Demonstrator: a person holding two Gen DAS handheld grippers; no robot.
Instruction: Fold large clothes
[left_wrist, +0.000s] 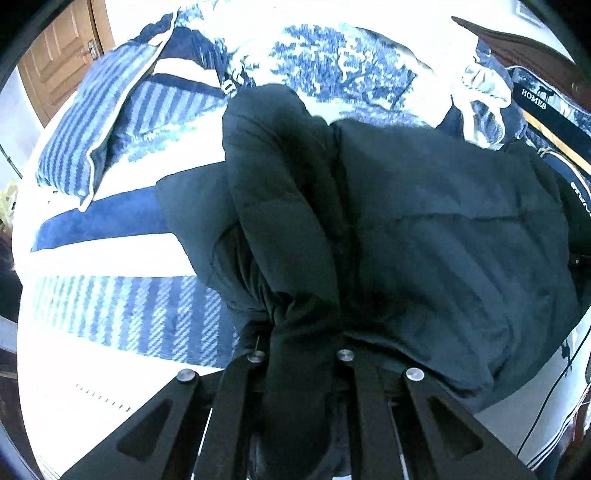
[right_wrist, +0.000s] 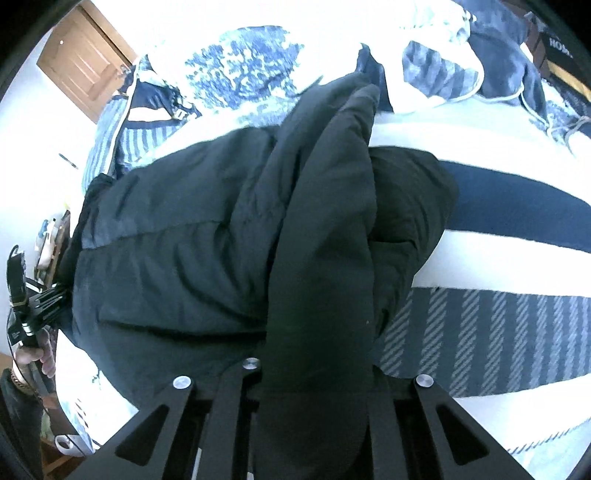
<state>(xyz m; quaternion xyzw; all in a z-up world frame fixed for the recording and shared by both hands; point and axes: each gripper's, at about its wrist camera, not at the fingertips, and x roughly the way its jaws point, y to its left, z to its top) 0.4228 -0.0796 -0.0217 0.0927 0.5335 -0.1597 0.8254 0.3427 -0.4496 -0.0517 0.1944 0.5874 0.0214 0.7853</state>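
Note:
A large black padded jacket (left_wrist: 424, 236) lies on a bed with a blue and white striped cover (left_wrist: 122, 306). My left gripper (left_wrist: 301, 354) is shut on a bunched fold of the jacket's near edge; its fingertips are buried in the cloth. In the right wrist view the same jacket (right_wrist: 177, 251) spreads to the left, and my right gripper (right_wrist: 314, 365) is shut on another thick fold that rises between its fingers. The left gripper (right_wrist: 33, 306) and the hand holding it show at the far left of the right wrist view, at the jacket's other edge.
A striped blue pillow (left_wrist: 92, 122) lies at the bed's far left, with a blue floral quilt (left_wrist: 332, 62) behind the jacket. More crumpled clothes (right_wrist: 461, 62) sit at the far right. A wooden door (left_wrist: 62, 55) stands beyond the bed.

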